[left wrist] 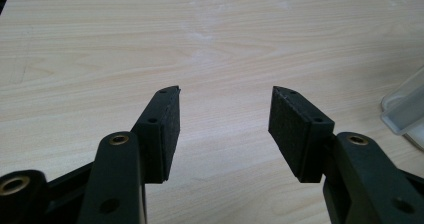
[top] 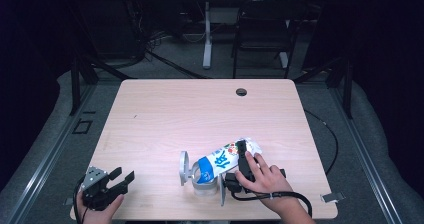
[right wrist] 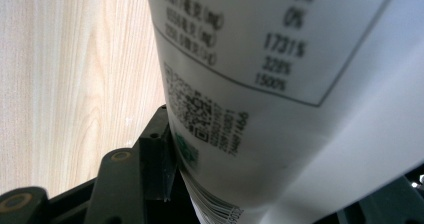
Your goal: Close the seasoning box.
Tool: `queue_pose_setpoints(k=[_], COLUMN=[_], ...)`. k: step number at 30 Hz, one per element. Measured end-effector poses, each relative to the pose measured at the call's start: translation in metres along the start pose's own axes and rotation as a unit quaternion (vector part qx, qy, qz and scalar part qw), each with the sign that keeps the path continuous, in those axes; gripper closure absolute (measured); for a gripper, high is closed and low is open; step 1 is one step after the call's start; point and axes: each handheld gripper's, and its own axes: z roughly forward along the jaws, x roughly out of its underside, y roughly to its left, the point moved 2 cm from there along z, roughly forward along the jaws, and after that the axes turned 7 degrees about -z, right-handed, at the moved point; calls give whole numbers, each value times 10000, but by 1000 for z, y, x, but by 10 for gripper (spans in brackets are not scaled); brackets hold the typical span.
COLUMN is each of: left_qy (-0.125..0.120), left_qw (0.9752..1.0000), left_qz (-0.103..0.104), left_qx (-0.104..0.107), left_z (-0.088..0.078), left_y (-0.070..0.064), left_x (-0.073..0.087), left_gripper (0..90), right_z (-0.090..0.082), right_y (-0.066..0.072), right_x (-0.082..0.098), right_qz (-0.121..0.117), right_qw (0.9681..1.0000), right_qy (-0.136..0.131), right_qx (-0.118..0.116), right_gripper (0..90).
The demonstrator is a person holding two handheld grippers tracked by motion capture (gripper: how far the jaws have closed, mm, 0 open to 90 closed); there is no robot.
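High view: right tool (top: pixel 243 156) grips a tilted milk carton (top: pixel 225 159) over a cup (top: pixel 204 181) near the tabletop's (top: pixel 200 114) front edge; left tool (top: pixel 122 180) rests open, empty.

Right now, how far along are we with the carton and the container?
Done: the right gripper has the milk carton clamped between its jaws and tipped, top end down at the clear container. In hand: that tilt over the container; whether anything is flowing I can't tell. Left: setting the carton back upright. The left gripper rests open near the table edge.
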Motion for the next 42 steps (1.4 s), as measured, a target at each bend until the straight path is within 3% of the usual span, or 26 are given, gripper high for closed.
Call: queue_pose_setpoints(k=[42], left_qy=[-7], left_qw=[10000], left_qz=[-1], left_qx=[-6], left_z=[1], left_y=[0], left_x=[-1], left_gripper=[466], right_z=[-1], right_y=[-2], right_x=[0], right_qz=[-172], right_qw=[9998], right_qy=[19], right_qx=[58], right_gripper=[431])
